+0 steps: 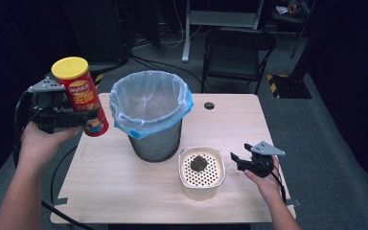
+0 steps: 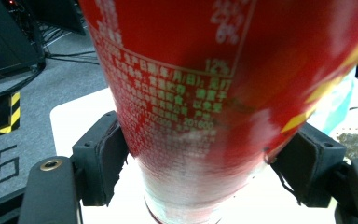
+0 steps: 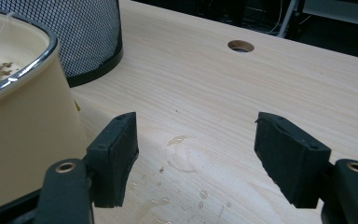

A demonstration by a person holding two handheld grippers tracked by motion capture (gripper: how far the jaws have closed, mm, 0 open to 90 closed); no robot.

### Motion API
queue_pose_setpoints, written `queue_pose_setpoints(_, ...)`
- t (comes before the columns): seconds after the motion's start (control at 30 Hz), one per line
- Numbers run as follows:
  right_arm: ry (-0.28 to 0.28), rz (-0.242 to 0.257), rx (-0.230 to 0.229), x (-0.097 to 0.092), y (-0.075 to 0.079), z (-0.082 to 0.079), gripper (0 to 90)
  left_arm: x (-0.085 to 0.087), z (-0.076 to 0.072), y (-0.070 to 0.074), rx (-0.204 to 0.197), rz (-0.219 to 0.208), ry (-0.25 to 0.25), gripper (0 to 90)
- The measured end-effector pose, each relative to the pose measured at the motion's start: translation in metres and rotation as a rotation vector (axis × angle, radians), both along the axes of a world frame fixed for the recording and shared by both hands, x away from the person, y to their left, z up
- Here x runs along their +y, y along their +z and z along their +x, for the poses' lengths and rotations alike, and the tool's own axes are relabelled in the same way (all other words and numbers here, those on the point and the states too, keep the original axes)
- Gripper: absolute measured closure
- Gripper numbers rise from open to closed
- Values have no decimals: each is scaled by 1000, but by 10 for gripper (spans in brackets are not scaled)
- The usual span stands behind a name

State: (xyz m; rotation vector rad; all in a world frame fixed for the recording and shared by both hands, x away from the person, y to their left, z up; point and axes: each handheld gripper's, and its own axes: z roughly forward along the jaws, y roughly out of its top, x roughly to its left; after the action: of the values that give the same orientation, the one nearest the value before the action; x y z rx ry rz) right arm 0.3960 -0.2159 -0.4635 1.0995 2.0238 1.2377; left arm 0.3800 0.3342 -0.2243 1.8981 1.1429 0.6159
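Note:
A red chip can [image 1: 80,95] with a yellow lid is held above the table's left edge, tilted slightly. My left gripper [image 1: 62,117] is shut on its lower half; in the left gripper view both pads press the can [image 2: 205,93]. A mesh bin [image 1: 151,115] lined with a blue-rimmed bag stands mid-table. In front of it sits a cream strainer box [image 1: 201,172] holding a dark wet clump [image 1: 199,163]. My right gripper [image 1: 235,160] rests open just right of the box, nothing between its fingers [image 3: 114,156]; the box wall [image 3: 23,130] is at its left.
The wooden table [image 1: 124,191] has a cable hole [image 1: 209,105] at the back right. Small water drops [image 3: 186,158] lie on the wood under the right gripper. A black folding chair [image 1: 237,55] stands behind the table on grey floor.

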Motion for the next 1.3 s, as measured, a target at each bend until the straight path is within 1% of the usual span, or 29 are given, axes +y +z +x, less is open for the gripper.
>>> queue_pose_setpoints(0.03, 3, -3, -1, 0, 0, 0, 297, -1, 1, 2, -2, -4, 3, 241)
queue_pose_setpoints(0.13, 4, 0, -1, 0, 0, 0, 297, -4, 2, 10, -7, 3, 8, 241)
queue_pose_setpoints(0.4, 3, 1, -5, -1, -1, 0, 297, -13, 5, 31, -22, 18, -3, 241)
queue_pose_setpoints(0.43, 4, 1, -5, -1, -1, 0, 297, -13, 5, 33, -19, 20, -8, 241)
queue_pose_setpoints(0.5, 4, 0, -5, -1, -1, 0, 297, -15, 5, 36, -26, 19, -12, 241)
queue_pose_setpoints(0.67, 7, -5, -3, -1, -1, 0, 297, -23, 9, 42, -25, 26, -25, 241)
queue_pose_setpoints(0.77, 7, -7, -1, -1, -1, 0, 297, -29, 11, 45, -32, 28, -32, 241)
queue_pose_setpoints(0.93, 9, -9, 0, -1, -2, 0, 297, -38, 18, 48, -37, 18, -39, 241)
queue_pose_setpoints(1.1, 5, -10, 1, 0, -2, 0, 297, -47, 29, 47, -28, 18, -45, 241)
queue_pose_setpoints(1.3, 10, -10, -4, -2, -2, 1, 297, -58, 43, 44, -21, 6, -54, 241)
